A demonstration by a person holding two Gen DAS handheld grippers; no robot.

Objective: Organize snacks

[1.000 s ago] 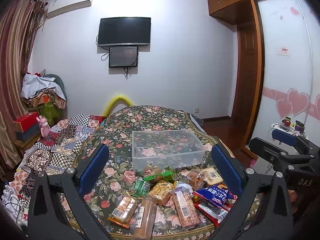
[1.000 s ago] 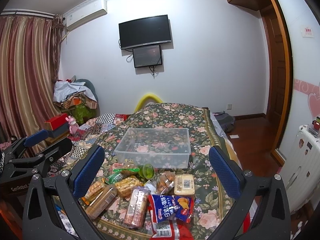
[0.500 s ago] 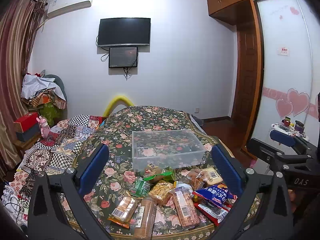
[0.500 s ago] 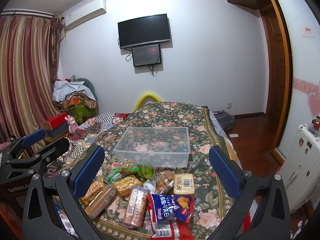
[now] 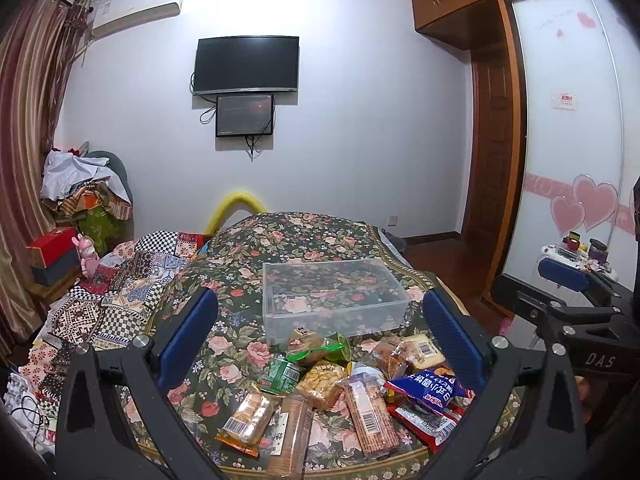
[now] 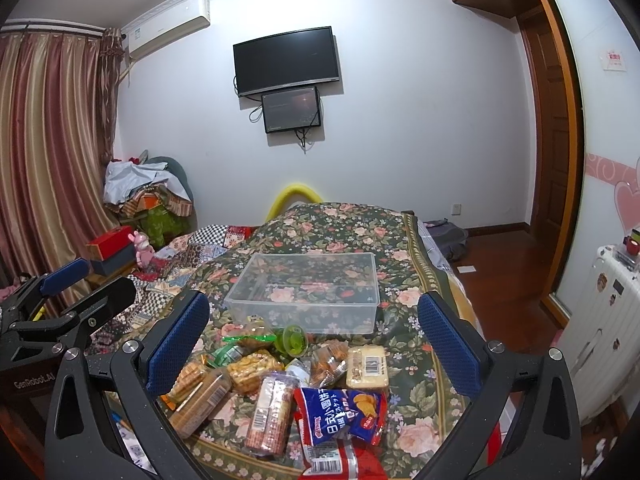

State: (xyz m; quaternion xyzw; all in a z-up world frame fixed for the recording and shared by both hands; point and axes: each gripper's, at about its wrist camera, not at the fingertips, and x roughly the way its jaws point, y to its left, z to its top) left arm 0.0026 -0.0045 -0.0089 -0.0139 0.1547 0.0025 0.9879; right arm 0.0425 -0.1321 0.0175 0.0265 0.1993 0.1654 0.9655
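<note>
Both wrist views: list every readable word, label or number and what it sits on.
"DAS": side of the right gripper.
"GenRobot.AI", cut off at the end: side of the left gripper.
Blue chip bag: large white Chinese and Japanese print, too distorted to quote.
Barcodes on the snack packs, red wall sign, air conditioner sticker: too small to read.

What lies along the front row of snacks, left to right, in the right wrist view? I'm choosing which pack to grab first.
Clear-wrapped biscuit roll → barcoded cracker stack → blue chip bag. Both grippers are open and hold nothing.
</note>
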